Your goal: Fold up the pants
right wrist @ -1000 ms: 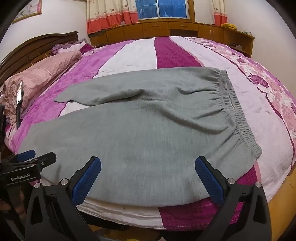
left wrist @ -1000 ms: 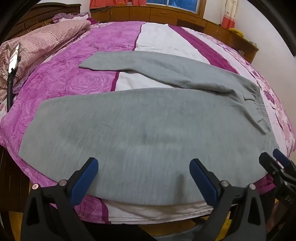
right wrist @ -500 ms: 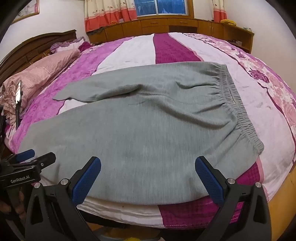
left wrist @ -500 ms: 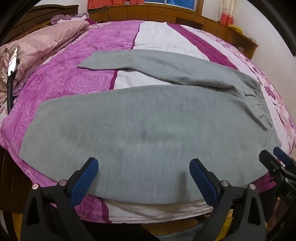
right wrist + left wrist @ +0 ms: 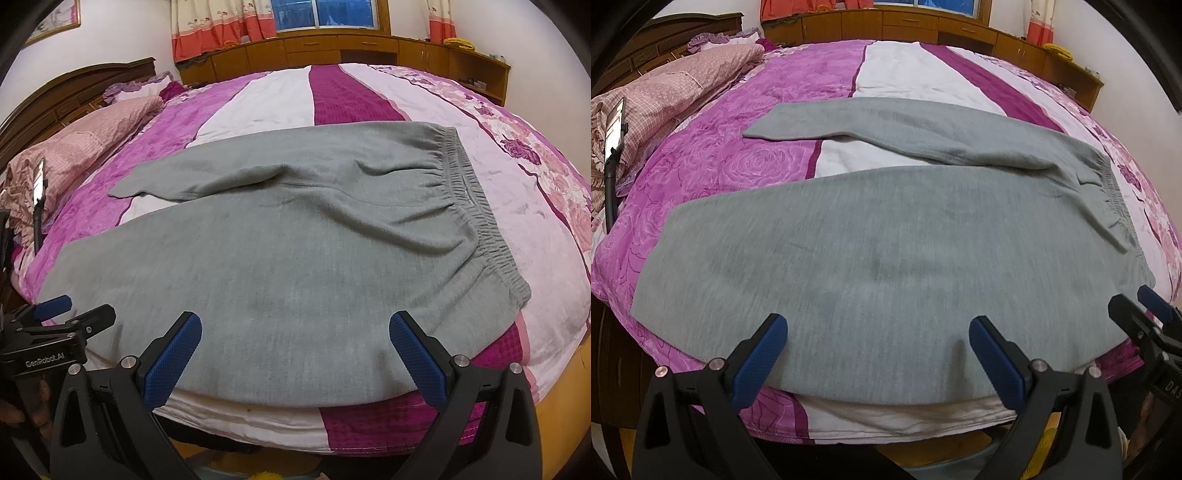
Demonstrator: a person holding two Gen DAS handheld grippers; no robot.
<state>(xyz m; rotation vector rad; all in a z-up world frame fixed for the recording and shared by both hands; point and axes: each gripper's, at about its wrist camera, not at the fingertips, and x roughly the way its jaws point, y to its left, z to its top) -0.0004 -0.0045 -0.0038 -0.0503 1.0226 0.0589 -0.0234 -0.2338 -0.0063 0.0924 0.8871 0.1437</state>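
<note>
Grey pants [image 5: 886,251] lie spread across the bed [image 5: 713,166], near leg along the front edge, far leg angled off toward the pillows, elastic waistband [image 5: 476,206] to my right. Nothing folded yet as far as I can judge; this reads as the approach before the first fold

My left gripper [image 5: 877,350] hangs at the near edge over the lower leg, jaws wide apart, holding nothing. My right gripper [image 5: 295,347] hangs nearer the waist end, also wide apart and empty. Neither pad touches cloth that I can tell

Next move, by my reckoning: bring both down to pinch the near edge, one toward the hem, one toward the waistband, then carry that leg over onto the far one. The far leg splays away, so alignment may be loose. Fabric looks soft and thick; it should drape, not slide
</note>
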